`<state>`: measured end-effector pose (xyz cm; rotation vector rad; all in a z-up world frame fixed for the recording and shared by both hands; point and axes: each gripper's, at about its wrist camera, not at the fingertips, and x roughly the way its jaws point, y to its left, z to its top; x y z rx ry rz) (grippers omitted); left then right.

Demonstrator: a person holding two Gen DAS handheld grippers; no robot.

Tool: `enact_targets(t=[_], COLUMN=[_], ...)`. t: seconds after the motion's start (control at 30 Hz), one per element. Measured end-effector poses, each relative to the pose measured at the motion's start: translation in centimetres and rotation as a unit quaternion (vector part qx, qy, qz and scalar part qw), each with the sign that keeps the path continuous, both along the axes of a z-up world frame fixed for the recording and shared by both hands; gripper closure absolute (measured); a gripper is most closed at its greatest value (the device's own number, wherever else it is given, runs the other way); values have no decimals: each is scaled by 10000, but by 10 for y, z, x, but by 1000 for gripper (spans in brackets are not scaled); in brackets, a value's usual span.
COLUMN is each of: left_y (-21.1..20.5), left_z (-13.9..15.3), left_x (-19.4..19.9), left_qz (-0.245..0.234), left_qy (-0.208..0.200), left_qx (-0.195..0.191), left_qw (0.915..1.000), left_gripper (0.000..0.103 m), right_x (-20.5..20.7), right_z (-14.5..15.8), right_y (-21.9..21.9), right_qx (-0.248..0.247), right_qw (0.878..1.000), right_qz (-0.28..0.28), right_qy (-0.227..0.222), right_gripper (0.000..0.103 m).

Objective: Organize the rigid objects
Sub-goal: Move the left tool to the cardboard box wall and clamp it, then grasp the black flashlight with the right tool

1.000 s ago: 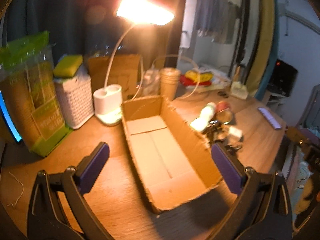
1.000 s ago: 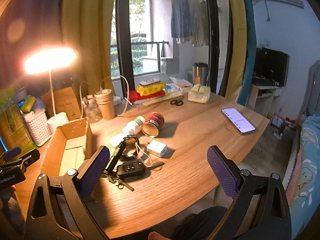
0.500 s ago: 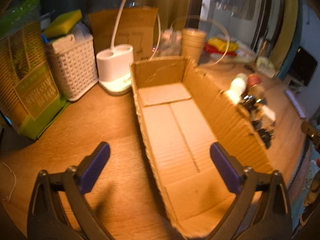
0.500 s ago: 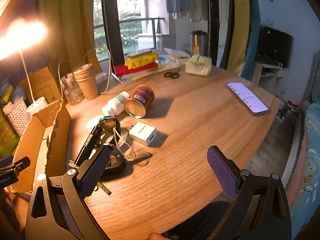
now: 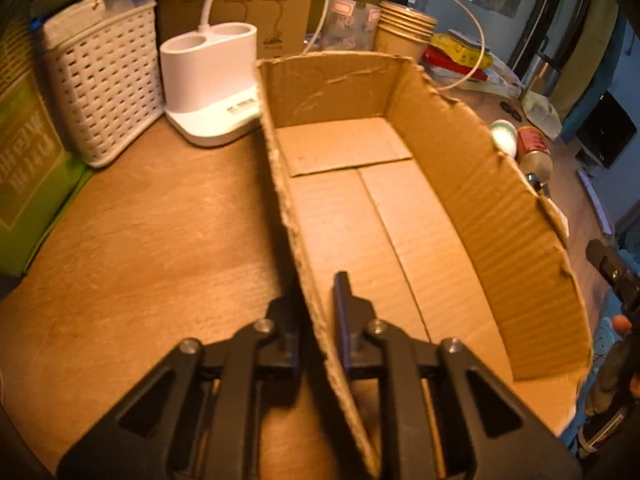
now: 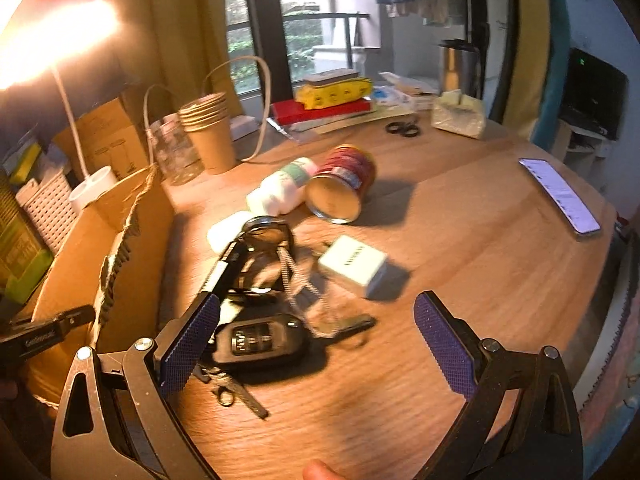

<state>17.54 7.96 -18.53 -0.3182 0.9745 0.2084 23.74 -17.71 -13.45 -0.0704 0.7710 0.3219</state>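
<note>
An empty open cardboard box lies on the wooden table; its outer wall also shows in the right wrist view. My left gripper is shut on the box's left wall near the front. My right gripper is open above a black car key fob with keys. Beyond it lie a white charger cube, a black folding tool with a lens, a white bottle and a red can on its side.
A white lamp base, a white woven basket and a green bag stand left of the box. Paper cups, a phone, scissors and stacked packets lie further back.
My left gripper moved down and forward and closed on the box's left wall. My right gripper lowered towards the key fob and stayed open.
</note>
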Motion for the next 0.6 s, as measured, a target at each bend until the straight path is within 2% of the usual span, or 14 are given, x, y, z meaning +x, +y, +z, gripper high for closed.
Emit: enact_targets(t=[0.03,0.1,0.17,0.23,0.33,0.4,0.5,0.6], left_y=[1,2,0,4,10,14,17,21], left_z=[0,0,0,1,6,11,12,4], left_x=[2,7,14,22,32,37,42,45], left_qz=[-39,-184,-280,-341,-476,-565,-687,-686], left_qy=[-15,-43,-66,-125,-266,-381,-503,-534], left_qx=[-23,-111,-121,-170,-7,121,211,149], left_qw=[10000,9998,9995,9992,9985,9976,9961,9961], left_gripper=[93,93,93,93,93,93,93,93], right_x=[0,0,1,0,-1,-1,0,2], right_z=[-1,-3,-6,-7,-6,-7,-9,-12], right_y=[3,11,15,19,23,27,36,46], right_qx=[-14,-40,-122,-153,-185,-186,-180,-199], right_qw=[10000,9998,9996,9995,9994,9992,9989,9984], right_qz=[50,190,216,244,272,316,394,478], right_qy=[15,97,128,131,116,128,189,208], right_gripper=[7,25,30,30,31,37,40,42])
